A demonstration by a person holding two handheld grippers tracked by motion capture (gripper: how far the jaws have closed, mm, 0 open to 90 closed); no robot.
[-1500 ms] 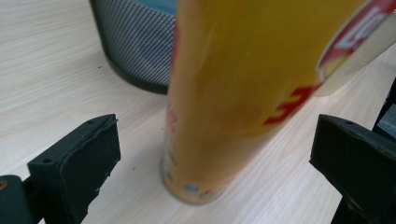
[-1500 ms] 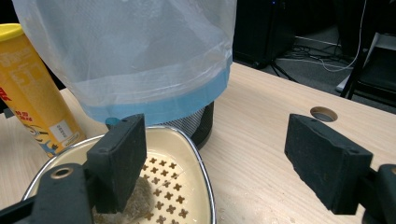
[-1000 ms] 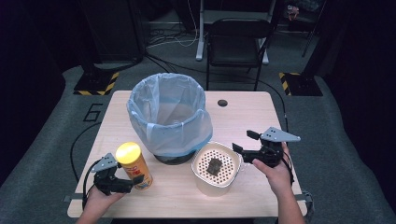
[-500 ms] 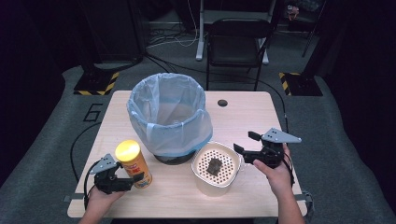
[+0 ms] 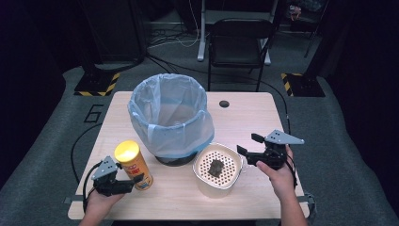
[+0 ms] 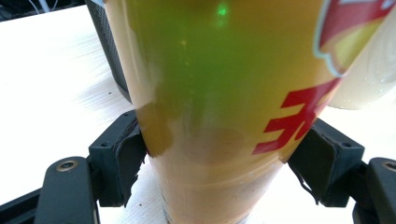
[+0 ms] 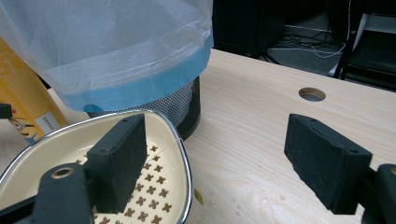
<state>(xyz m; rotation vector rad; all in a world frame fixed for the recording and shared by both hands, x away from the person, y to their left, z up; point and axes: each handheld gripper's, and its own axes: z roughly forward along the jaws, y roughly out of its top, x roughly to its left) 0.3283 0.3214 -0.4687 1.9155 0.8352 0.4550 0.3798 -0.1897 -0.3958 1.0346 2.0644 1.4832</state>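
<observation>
On the pale wooden table (image 5: pixel 263 117), left of the blue-lined mesh bin (image 5: pixel 170 117), the left tongs (image 5: pixel 123 184) clamp the yellow snack canister (image 5: pixel 134 165), apparently unlifted, while the right tongs (image 5: pixel 248 149) gape beside the cream perforated strainer bowl (image 5: pixel 217 169).

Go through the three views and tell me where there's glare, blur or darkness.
High view: table lit, surroundings dark, yellow can lid glares. Left gripper view: can too close, blurred, with a green reflection. Right gripper view: sharp jaws, sheen on the bin liner, dim background.
</observation>
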